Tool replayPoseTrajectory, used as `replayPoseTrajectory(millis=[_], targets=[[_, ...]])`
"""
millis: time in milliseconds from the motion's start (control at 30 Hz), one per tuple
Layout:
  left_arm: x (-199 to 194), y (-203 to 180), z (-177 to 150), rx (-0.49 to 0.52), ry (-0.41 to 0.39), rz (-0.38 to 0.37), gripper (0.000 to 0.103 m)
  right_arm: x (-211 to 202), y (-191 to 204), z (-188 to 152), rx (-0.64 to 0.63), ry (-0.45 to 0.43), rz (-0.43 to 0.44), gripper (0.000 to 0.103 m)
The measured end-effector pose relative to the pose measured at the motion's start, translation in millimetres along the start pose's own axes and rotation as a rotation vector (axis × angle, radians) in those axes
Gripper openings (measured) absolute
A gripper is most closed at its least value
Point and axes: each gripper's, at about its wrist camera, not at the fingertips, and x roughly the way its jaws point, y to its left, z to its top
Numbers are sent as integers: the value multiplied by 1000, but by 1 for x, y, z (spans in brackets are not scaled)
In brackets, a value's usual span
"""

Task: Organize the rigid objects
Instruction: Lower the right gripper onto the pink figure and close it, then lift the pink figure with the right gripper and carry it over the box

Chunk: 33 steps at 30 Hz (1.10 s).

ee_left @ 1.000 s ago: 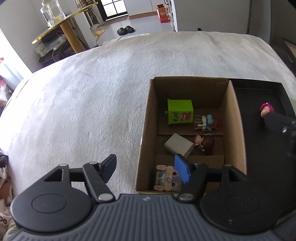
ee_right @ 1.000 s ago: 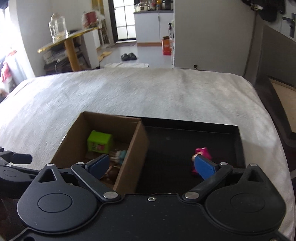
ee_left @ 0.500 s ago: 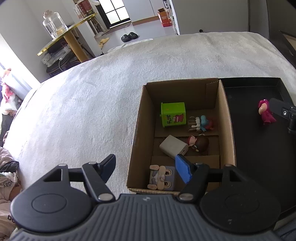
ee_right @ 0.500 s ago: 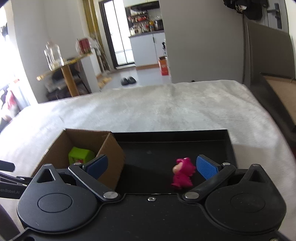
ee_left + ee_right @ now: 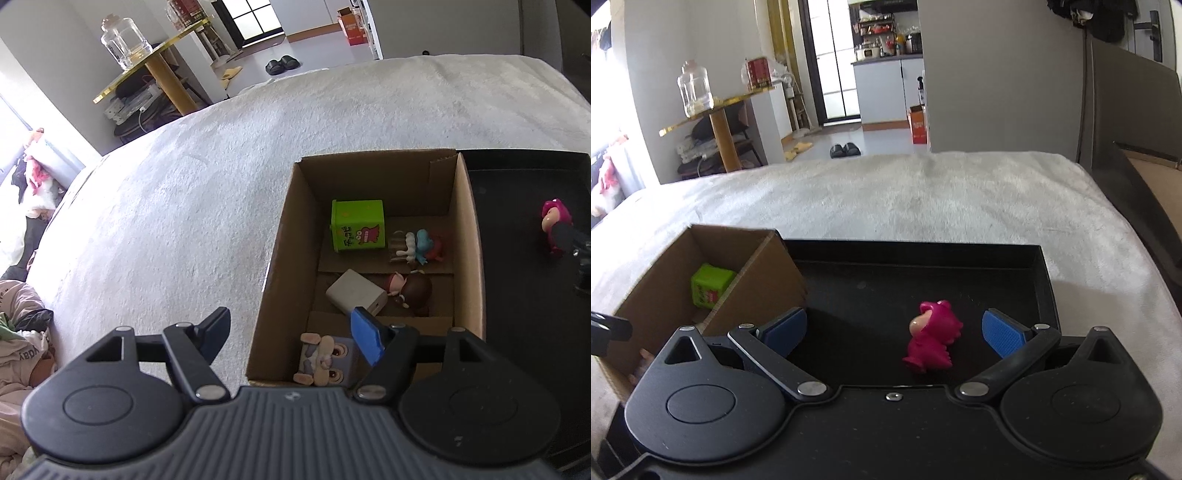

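Observation:
A cardboard box [image 5: 284,258] on the white bed holds a green cube [image 5: 357,230], a doll with blue hair [image 5: 417,245], a grey block [image 5: 356,297], a brown-haired doll [image 5: 413,291] and a grey rabbit-face toy [image 5: 328,360]. A pink figure [image 5: 932,338] stands in the black tray [image 5: 916,247] right of the box; it also shows in the left wrist view [image 5: 556,225]. My left gripper [image 5: 291,328] is open above the box's near left wall. My right gripper [image 5: 895,330] is open, with the pink figure between its fingers and nearer the right one.
The white bedspread [image 5: 184,206] spreads left and beyond the box. A side table with a glass jar [image 5: 694,94] stands past the bed's far left. A dark headboard panel [image 5: 1134,110] rises on the right. Clothes lie at the left edge [image 5: 18,332].
My right gripper has moved right and lower, from over the box wall to straddle the pink figure. My left gripper has drawn back and up a little from the box.

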Motion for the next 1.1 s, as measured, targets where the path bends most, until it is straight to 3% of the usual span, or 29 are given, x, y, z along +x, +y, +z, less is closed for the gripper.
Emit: replayPoseTrajectory(millis=[300, 433, 533, 600, 1100], targets=[[7, -19, 8, 3, 18, 23, 71, 34, -19, -11, 46, 104, 8, 84], [8, -27, 10, 20, 20, 21, 71, 41, -23, -15, 53, 118, 1, 82], [9, -29, 12, 22, 26, 12, 71, 46, -24, -16, 52, 135, 6, 66], [10, -29, 12, 16, 30, 7, 71, 49, -25, -19, 44, 155, 12, 38], [-1, -10, 8, 3, 0, -39, 71, 18, -18, -11, 35, 114, 55, 37]])
